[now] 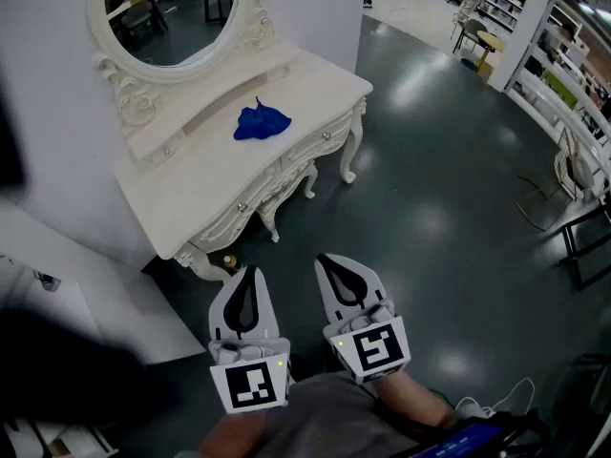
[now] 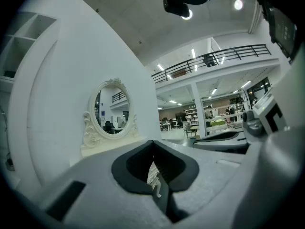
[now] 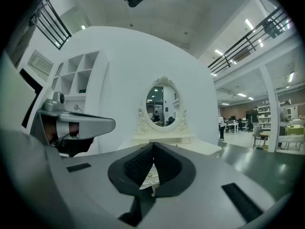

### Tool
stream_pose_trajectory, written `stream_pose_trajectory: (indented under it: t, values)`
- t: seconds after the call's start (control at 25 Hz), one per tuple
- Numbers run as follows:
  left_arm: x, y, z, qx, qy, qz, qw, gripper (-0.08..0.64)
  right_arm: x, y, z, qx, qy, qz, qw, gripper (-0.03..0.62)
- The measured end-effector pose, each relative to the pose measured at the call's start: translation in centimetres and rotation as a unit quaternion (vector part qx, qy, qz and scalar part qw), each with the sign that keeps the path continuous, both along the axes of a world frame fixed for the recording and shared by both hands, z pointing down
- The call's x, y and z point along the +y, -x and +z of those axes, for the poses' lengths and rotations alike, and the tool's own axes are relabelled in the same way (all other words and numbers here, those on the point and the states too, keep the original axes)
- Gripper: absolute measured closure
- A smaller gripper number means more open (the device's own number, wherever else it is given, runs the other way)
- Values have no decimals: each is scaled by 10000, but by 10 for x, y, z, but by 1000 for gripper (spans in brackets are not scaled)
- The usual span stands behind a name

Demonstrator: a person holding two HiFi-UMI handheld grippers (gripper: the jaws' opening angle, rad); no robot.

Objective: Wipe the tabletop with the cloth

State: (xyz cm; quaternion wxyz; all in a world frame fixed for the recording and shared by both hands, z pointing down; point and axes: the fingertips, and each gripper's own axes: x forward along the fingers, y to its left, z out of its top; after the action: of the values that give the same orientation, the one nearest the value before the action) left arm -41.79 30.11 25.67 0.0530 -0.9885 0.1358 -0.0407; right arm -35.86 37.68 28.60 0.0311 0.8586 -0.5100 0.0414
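Your left gripper (image 1: 250,271) has its two jaws together, the tips touching. Your right gripper (image 1: 324,259) stands in the same way, jaws pressed shut. Neither of them clamps any thing. You hold both of them low and close to your body, side by side and about level, each with its cube of black and white square markers toward you.

Under them spreads the dark grey-green polished floor (image 1: 449,218), which reflects the ceiling lamps. On the left rises a plain white wall (image 1: 57,93).

Against this wall stands the cream-white carved dressing table with curved legs (image 1: 205,194) — it is ahead of you and a little to the left, well apart from both grippers. Its front has drawers with small round knobs. On its back part sits the oval mirror in a carved cream frame (image 1: 177,12), and both gripper views look toward this mirror.

The crumpled blue cloth (image 1: 261,122) lies on the tabletop, about in the middle of it, just in front of the low raised ledge under the mirror. Nothing touches it — it lies alone, far from your grippers.
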Motion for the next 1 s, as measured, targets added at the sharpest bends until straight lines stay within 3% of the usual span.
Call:
stream_pose_trajectory:
  t: [0.44, 0.72, 1.0]
  values:
    - [-4, -49, 24, -263, 86, 4, 9996, 545, -4, -45, 22, -262, -35, -178, 9995, 577]
    - [-2, -116, 28, -377, 6, 2, 9993, 545, 1, -115, 35, -464, 52, -40, 9989, 577]
    - [6, -180, 9, -159, -150, -90, 9997, 545, 11, -181, 19, -329, -106, -108, 9993, 577]
